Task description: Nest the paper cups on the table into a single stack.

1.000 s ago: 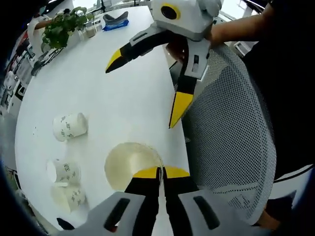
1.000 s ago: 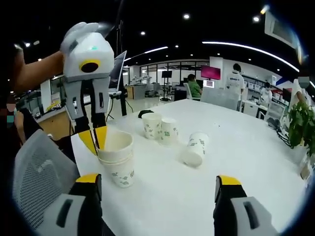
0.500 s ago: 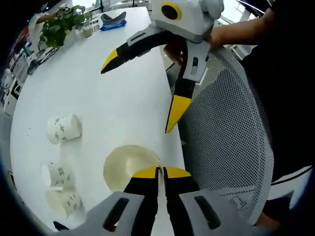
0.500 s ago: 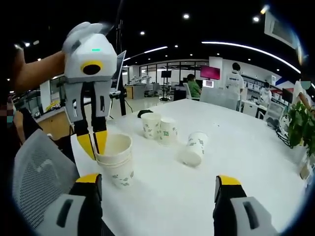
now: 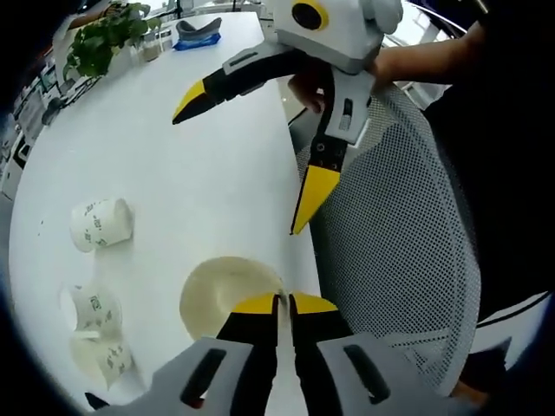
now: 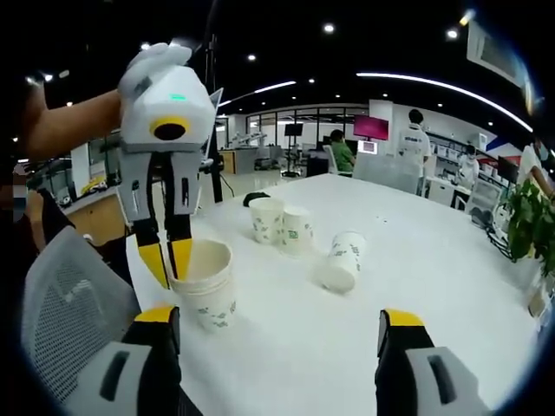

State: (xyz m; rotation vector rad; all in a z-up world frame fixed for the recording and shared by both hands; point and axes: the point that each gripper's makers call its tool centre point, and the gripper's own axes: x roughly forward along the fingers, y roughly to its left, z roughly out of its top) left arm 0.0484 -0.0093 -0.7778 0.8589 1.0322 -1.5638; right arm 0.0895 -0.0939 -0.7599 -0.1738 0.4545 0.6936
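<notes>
The stack [image 6: 205,287] of nested paper cups stands near the edge of the white surface [image 6: 416,286], beside a mesh chair [image 6: 65,299]. At least two cups are nested in it; the exact count cannot be told. The left gripper [image 6: 168,260] has its jaws together, clamped on the stack's rim on the side nearest the chair; in the left gripper view the same grip [image 5: 277,303] sits at the rim of the stack [image 5: 225,293], seen from above.

Three loose cups lie beyond the stack. Two upright cups [image 6: 267,219] stand touching each other, farther from the stack toward the surface's far edge. One lying cup [image 6: 342,261] rests on its side, off to the right of the stack.

The right gripper [image 6: 277,334] has its jaws wide apart, holding nothing, in front of the stack. In the left gripper view it [image 5: 247,160] hangs above the surface past the stack, jaws spread.

One plant [image 5: 97,43] stands at the surface's far end.
</notes>
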